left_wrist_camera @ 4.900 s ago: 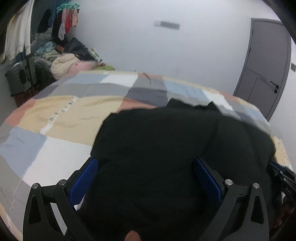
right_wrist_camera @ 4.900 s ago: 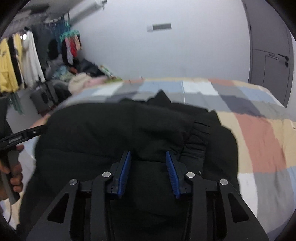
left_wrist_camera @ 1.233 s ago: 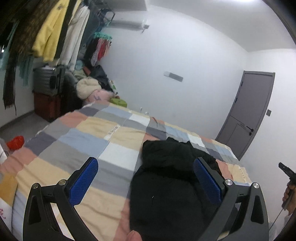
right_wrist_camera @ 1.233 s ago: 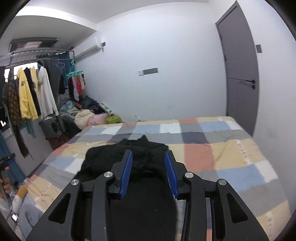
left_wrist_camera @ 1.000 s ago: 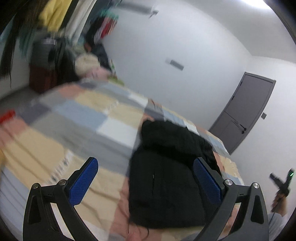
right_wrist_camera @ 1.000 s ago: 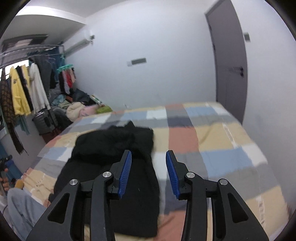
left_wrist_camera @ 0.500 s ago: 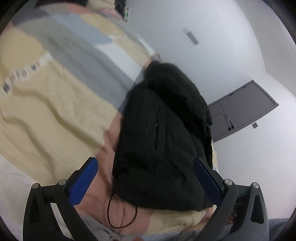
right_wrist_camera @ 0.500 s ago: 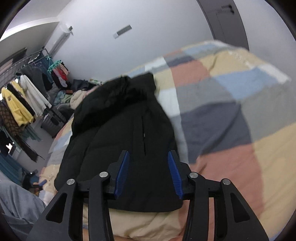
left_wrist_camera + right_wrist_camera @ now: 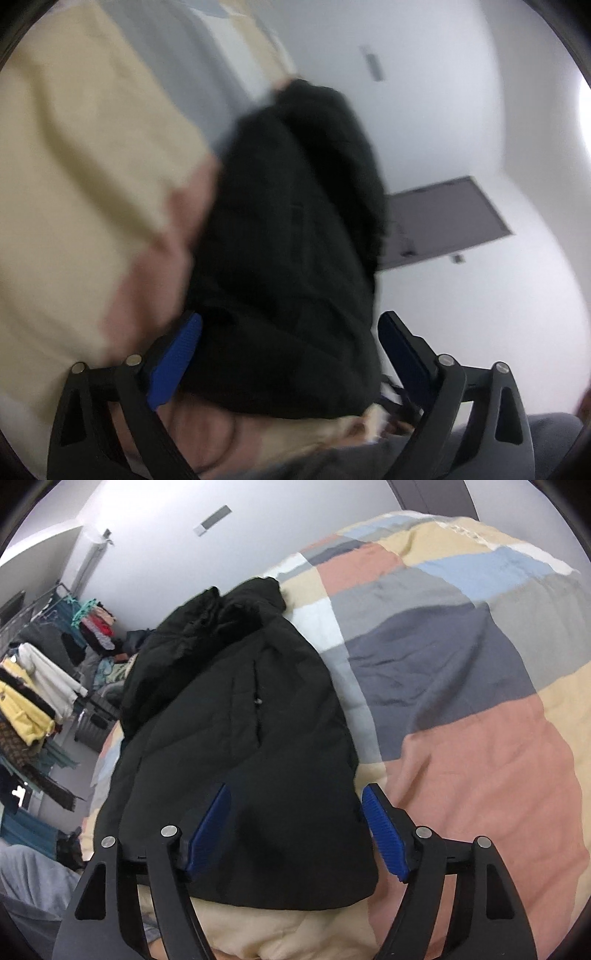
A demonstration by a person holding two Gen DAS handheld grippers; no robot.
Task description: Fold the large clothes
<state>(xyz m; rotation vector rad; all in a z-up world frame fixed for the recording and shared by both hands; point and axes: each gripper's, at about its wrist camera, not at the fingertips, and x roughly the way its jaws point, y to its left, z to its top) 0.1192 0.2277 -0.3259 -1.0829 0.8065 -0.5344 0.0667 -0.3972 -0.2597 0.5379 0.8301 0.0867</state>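
Observation:
A black padded jacket [image 9: 240, 746] lies lengthwise on the patchwork bed cover [image 9: 480, 757], its collar end far and its hem near me. It also shows in the blurred left wrist view [image 9: 295, 240]. My right gripper [image 9: 295, 827] is open, its blue pads straddling the hem at the jacket's near right corner. My left gripper [image 9: 288, 354] is open wide, its pads either side of the near hem at the jacket's left part. Neither holds cloth.
A clothes rail with hanging garments [image 9: 33, 686] and a heap of clothes [image 9: 107, 664] stand left of the bed. A grey door [image 9: 443, 221] is in the far wall. The person's grey trouser leg [image 9: 29, 878] is at the bed's near edge.
Both grippers have dropped from high above the bed down to the jacket's near hem. The right gripper has opened wider. The left view has tilted and blurred.

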